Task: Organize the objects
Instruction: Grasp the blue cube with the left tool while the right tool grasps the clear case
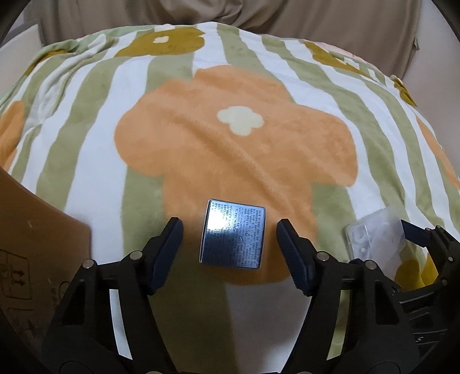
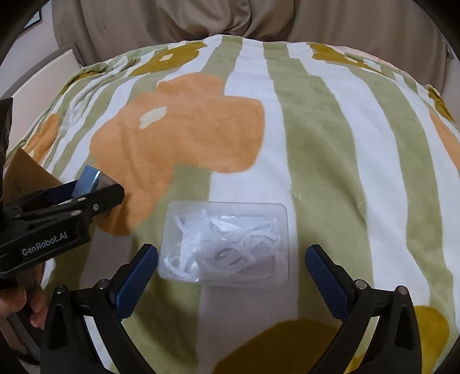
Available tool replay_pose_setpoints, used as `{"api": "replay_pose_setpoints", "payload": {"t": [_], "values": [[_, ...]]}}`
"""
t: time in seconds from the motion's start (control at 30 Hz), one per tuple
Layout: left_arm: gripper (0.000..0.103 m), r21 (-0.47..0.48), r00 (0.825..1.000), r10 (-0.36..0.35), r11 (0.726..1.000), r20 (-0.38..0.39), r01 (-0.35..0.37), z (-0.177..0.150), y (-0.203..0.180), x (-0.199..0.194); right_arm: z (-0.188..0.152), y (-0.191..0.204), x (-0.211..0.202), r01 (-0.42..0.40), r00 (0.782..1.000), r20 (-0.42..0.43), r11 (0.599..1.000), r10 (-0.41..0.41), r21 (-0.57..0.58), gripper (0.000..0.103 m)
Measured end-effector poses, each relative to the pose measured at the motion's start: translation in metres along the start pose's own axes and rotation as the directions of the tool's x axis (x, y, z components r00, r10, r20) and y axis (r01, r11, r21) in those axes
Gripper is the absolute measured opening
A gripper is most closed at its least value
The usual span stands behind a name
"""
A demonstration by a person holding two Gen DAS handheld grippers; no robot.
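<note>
A small shiny blue box [image 1: 233,234] with fine print lies flat on the flowered blanket [image 1: 230,138]. My left gripper [image 1: 230,244] is open, one finger on each side of the box, not touching it. A clear plastic case [image 2: 225,243] holding white looped bands lies on the blanket [image 2: 330,143]. My right gripper [image 2: 231,273] is open and straddles the case's near end. The case also shows in the left wrist view [image 1: 373,238], with the right gripper beside it. The left gripper [image 2: 86,198] and the blue box [image 2: 90,179] show at the left of the right wrist view.
A brown cardboard box [image 1: 37,244] stands at the left edge of the blanket; it also shows in the right wrist view [image 2: 24,175]. Beige cushions [image 1: 316,23] rise behind the blanket. A hand [image 2: 20,302] holds the left gripper's handle.
</note>
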State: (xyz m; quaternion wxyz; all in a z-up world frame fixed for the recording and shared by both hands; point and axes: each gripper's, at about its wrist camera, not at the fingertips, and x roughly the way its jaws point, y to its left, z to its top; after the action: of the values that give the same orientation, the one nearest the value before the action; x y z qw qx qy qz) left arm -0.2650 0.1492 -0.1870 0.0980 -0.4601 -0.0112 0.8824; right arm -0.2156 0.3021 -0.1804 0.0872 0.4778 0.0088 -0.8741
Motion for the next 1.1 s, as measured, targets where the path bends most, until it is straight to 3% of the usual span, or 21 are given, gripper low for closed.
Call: {"api": "replay_pose_setpoints", "payload": {"t": [0.03,0.23,0.6,0.73,1.1], "values": [[0.049,0.005,1.000,0.008,1.000,-0.001,-0.008,0.000,0.001,0.001,0.000,0.001,0.001,0.004,1.000,0.003,1.000,-0.004,-0.002,0.101],[0.036,0.013,1.000,0.013,1.000,0.008,-0.013,-0.002,0.004,0.000,-0.001,0.010,0.003,0.037,0.999,0.019,0.998,-0.036,-0.047,0.079],[0.032,-0.011,1.000,-0.014,1.000,-0.004,0.014,-0.001,0.001,-0.018,0.001,0.019,-0.015,0.060,0.996,0.067,0.994,-0.054,-0.089,0.078],[0.032,-0.014,0.999,-0.032,0.999,0.005,0.032,-0.004,-0.004,-0.037,0.000,0.019,-0.030,0.015,0.998,0.067,0.997,-0.010,-0.070,0.078],[0.032,0.040,0.994,-0.056,0.998,0.092,0.052,-0.007,-0.018,-0.111,-0.006,0.034,-0.090,0.030,0.990,0.137,0.997,-0.021,-0.069,0.078]]}}
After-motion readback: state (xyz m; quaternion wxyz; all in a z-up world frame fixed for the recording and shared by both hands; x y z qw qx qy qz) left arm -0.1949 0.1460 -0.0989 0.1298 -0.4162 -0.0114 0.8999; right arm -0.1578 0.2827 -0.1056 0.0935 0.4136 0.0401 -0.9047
